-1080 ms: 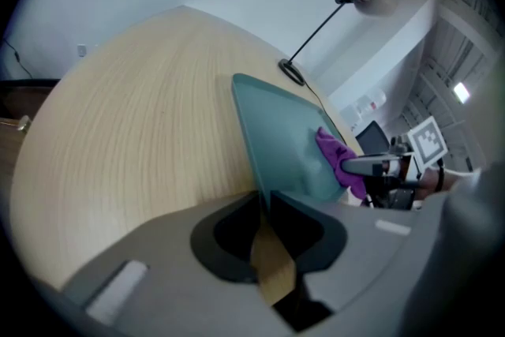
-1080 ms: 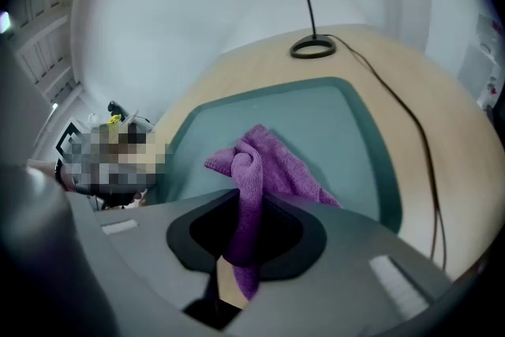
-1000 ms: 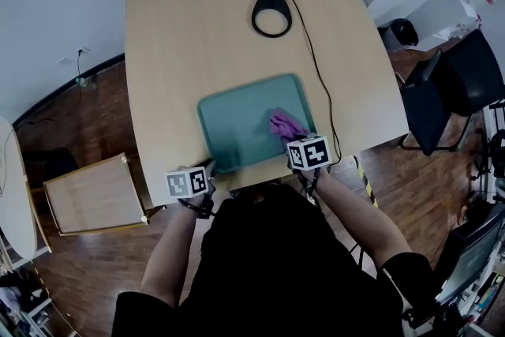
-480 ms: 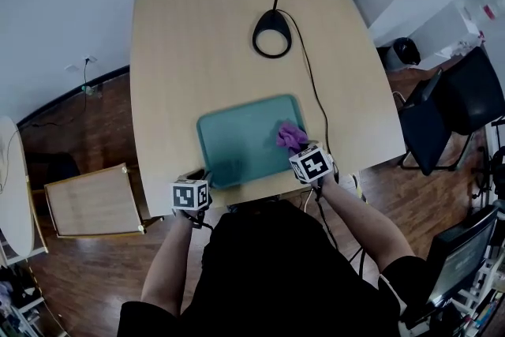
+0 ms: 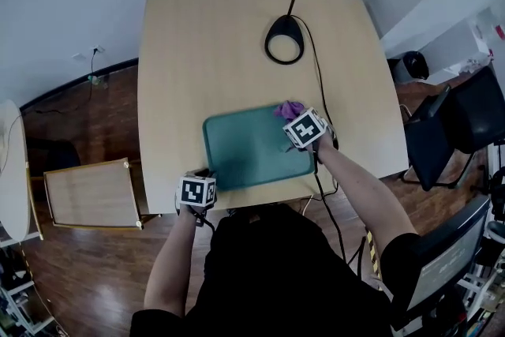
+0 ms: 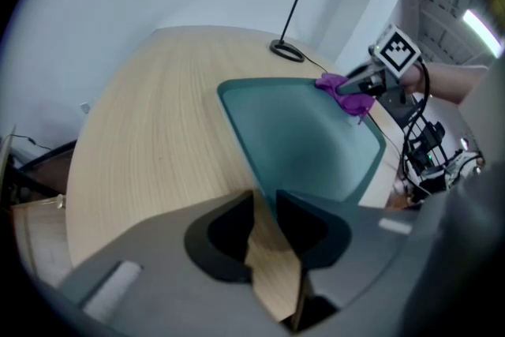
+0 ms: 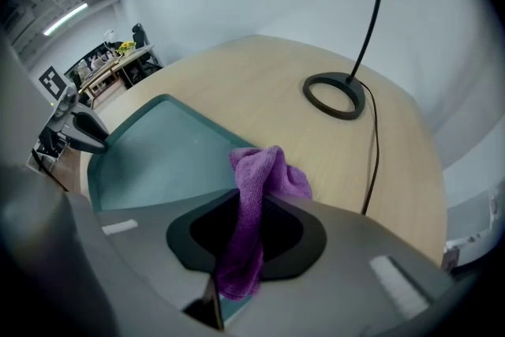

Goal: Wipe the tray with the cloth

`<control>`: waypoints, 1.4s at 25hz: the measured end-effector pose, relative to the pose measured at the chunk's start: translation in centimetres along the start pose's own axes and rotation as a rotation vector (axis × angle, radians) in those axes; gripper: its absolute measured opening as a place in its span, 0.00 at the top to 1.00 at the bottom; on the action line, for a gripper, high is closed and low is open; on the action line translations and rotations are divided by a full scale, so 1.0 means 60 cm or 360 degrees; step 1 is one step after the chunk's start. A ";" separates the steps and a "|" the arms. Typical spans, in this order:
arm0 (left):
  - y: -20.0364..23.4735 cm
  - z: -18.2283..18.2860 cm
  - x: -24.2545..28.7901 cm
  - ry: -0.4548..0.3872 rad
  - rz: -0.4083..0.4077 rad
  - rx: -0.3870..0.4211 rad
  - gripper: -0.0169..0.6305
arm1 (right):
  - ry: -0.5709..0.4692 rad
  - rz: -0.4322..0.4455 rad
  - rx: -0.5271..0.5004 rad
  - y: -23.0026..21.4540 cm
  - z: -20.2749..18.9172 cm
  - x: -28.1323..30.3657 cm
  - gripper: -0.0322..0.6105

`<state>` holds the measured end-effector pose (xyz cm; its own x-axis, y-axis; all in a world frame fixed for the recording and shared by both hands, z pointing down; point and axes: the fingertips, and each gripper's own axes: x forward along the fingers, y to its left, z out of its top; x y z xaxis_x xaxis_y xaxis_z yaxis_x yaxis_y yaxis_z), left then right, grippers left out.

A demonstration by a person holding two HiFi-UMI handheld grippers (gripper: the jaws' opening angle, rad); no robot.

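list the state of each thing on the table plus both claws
left claw, open, tray corner at its gap, not pinched
right claw, shut on the cloth
cloth, bunched, at the tray's far right corner
tray, flat on the table
lamp, upright; lit or not can't be told

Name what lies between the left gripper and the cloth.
Only the tray, its floor bare: the left gripper is at the near corner, the cloth at the far edge. The left gripper view shows it.
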<state>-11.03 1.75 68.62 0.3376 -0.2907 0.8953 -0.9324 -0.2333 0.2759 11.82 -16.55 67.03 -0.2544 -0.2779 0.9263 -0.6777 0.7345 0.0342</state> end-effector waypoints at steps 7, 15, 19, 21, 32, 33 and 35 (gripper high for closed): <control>0.004 0.004 0.001 -0.0008 0.0005 -0.0036 0.81 | 0.0040 0.0020 -0.0052 -0.011 0.021 0.024 0.85; 0.010 0.005 0.000 -0.0027 0.0001 -0.0016 0.83 | 0.0076 0.0232 -0.0119 0.102 -0.045 0.003 0.85; 0.010 0.006 0.004 -0.0037 0.0004 -0.0015 0.83 | 0.0107 0.0363 -0.0228 0.177 -0.105 -0.019 0.85; 0.010 0.008 0.004 -0.0041 0.0006 -0.0011 0.83 | 0.0109 0.0427 -0.0282 0.209 -0.125 -0.035 0.85; 0.007 0.006 0.001 -0.0037 -0.0019 -0.0037 0.85 | 0.0075 0.0479 -0.0470 0.228 -0.100 -0.046 0.85; 0.006 0.006 0.001 -0.0039 -0.0023 -0.0043 0.85 | 0.0070 0.0469 -0.0484 0.221 -0.087 -0.040 0.85; 0.006 0.005 0.000 -0.0043 -0.0031 -0.0061 0.86 | 0.0059 0.0451 -0.0480 0.204 -0.055 -0.027 0.85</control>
<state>-11.30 1.40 68.63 0.3587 -0.3114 0.8800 -0.9297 -0.2037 0.3069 6.21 -5.03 67.18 -0.3731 -0.0202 0.9276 -0.3505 0.9287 -0.1208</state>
